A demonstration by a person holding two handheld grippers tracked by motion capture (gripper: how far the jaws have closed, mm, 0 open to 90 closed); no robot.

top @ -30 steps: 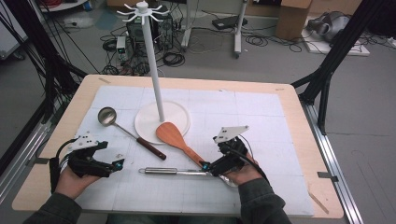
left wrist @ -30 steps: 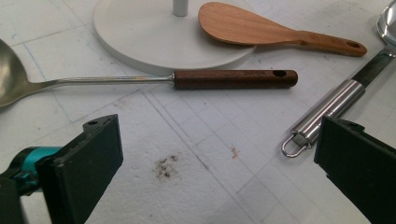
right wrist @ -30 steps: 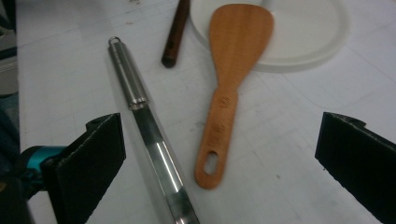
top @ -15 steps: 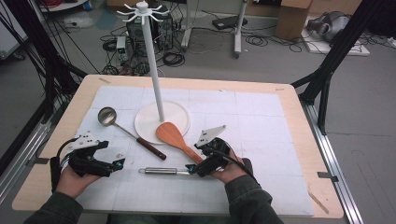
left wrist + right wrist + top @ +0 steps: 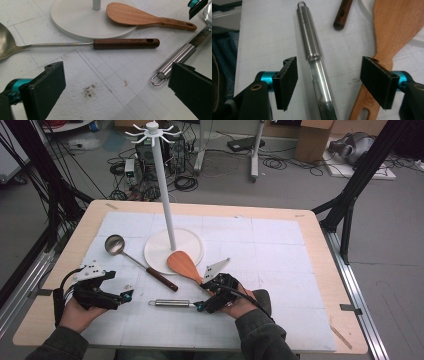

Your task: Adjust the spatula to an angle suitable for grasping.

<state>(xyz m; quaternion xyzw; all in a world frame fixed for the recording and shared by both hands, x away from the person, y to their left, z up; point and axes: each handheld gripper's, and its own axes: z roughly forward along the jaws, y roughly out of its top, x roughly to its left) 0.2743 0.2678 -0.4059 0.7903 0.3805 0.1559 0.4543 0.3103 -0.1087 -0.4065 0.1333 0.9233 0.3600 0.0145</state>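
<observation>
Over steel utensil (image 5: 313, 50): right gripper (image 5: 329, 82) jaws closing, astride shaft, pads apparently not touching; left gripper (image 5: 117, 92) wide, empty.

Wooden table (image 5: 320, 227) topped with a white gridded mat (image 5: 270, 250), standing on a grey floor (image 5: 390, 245). Black frame struts (image 5: 350, 190) slanting down at both sides, metal rails (image 5: 357, 285) along the table edges. Behind, tangled black cables (image 5: 185, 182), a small computer case (image 5: 145, 152), white stand legs (image 5: 255, 150), a cardboard box (image 5: 312, 140). Even, soft indoor light.
</observation>
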